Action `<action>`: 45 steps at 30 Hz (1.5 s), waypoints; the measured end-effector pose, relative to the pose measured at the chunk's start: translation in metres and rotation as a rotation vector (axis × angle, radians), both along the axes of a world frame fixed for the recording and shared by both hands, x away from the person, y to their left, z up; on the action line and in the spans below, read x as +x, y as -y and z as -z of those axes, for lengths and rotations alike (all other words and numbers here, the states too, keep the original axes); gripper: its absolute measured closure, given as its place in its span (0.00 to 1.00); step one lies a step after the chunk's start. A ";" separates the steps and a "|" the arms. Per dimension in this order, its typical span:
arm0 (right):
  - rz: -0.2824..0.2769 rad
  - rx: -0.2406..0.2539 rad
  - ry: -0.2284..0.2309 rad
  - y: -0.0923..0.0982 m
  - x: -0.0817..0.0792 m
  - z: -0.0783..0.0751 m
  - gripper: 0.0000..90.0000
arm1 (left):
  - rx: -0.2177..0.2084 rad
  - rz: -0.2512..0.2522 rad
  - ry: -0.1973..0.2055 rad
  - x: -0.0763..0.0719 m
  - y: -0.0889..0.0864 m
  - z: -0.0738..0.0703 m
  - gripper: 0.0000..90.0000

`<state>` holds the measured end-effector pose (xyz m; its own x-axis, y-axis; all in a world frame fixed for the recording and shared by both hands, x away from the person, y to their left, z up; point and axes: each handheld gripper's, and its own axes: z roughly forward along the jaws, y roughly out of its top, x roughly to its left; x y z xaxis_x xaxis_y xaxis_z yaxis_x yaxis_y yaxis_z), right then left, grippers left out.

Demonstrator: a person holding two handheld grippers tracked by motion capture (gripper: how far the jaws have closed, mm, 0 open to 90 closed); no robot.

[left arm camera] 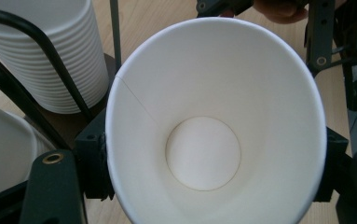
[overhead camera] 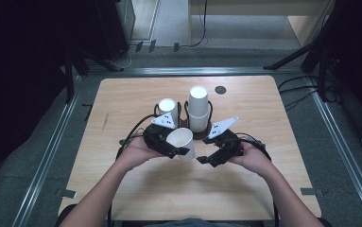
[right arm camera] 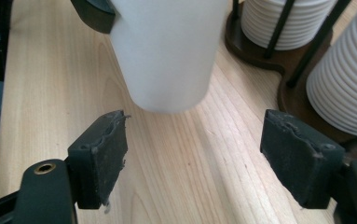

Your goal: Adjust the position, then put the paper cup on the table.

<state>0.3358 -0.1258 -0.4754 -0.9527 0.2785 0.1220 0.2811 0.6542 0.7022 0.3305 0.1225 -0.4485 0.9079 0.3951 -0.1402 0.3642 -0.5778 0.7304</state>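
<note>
A white paper cup (overhead camera: pixel 182 142) hangs tilted above the table, and my left gripper (overhead camera: pixel 171 145) is shut on its sides. In the left gripper view I look straight into the cup (left arm camera: pixel 213 126), its rim squeezed between the two black jaws. My right gripper (overhead camera: pixel 210 160) is open just right of the cup, its jaws wide apart. In the right gripper view the cup's base (right arm camera: pixel 167 51) floats above and ahead of the open pads (right arm camera: pixel 101 156), not touching them. Behind the cup stands a dark wire cup holder (overhead camera: pixel 202 133) with two stacks of white cups (overhead camera: pixel 198 108).
The shorter cup stack (overhead camera: pixel 167 109) sits left of the taller one. A small dark round disc (overhead camera: pixel 220 89) lies on the wooden table (overhead camera: pixel 122 104) at the back. Black stands and cables run on the floor beyond the table's far edge.
</note>
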 end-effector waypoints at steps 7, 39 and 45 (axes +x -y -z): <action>0.028 -0.004 -0.003 0.006 0.002 0.000 0.26 | 0.047 0.007 0.008 -0.001 -0.002 0.003 0.27; 0.101 -0.020 0.068 0.037 0.008 -0.004 0.26 | 0.114 0.007 -0.019 0.005 -0.031 0.006 0.27; 0.114 -0.018 0.069 0.043 0.012 -0.004 0.26 | 0.119 -0.004 -0.021 0.005 -0.040 0.007 0.27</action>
